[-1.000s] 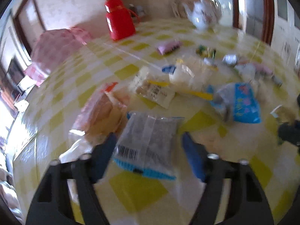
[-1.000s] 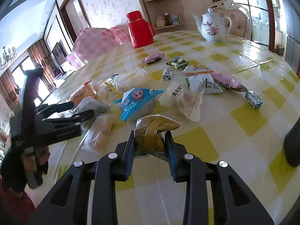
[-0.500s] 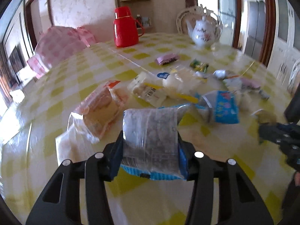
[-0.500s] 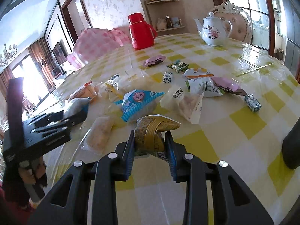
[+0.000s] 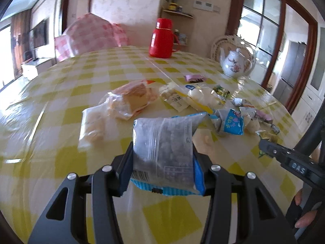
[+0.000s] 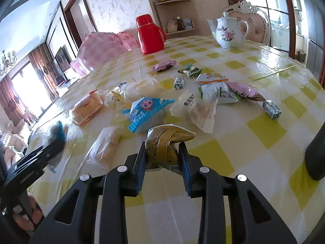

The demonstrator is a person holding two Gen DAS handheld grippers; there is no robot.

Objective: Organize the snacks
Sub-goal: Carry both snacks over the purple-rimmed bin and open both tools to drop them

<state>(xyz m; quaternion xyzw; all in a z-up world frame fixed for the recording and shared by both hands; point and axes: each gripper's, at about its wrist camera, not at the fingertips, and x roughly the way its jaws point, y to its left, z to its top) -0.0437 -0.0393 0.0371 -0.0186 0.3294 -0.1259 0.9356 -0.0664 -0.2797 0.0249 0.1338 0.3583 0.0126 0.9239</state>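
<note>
My left gripper (image 5: 162, 162) is shut on a clear-and-blue snack bag (image 5: 164, 148) and holds it above the yellow checked table (image 5: 61, 122). My right gripper (image 6: 163, 156) is shut on a gold snack packet (image 6: 164, 148), also above the table. Loose snacks lie ahead: a bread pack (image 5: 132, 99), a pale bun pack (image 5: 91, 126), a blue cartoon packet (image 6: 146, 111), a white-green pack (image 6: 219, 91) and a pink wrapper (image 6: 164, 66). The right gripper shows at the right of the left wrist view (image 5: 264, 144). The left gripper shows blurred at the left of the right wrist view (image 6: 54, 140).
A red thermos (image 6: 150, 34) and a white floral teapot (image 6: 229, 32) stand at the table's far side. A pink checked cover (image 5: 91, 34) sits beyond the far left edge. A dark object (image 6: 316, 154) stands at the right edge. A chair (image 6: 254, 20) is behind the teapot.
My left gripper closed on the clear-and-blue bag and lifted it off the table, tilting the view up. The right gripper stayed still with the gold packet.
</note>
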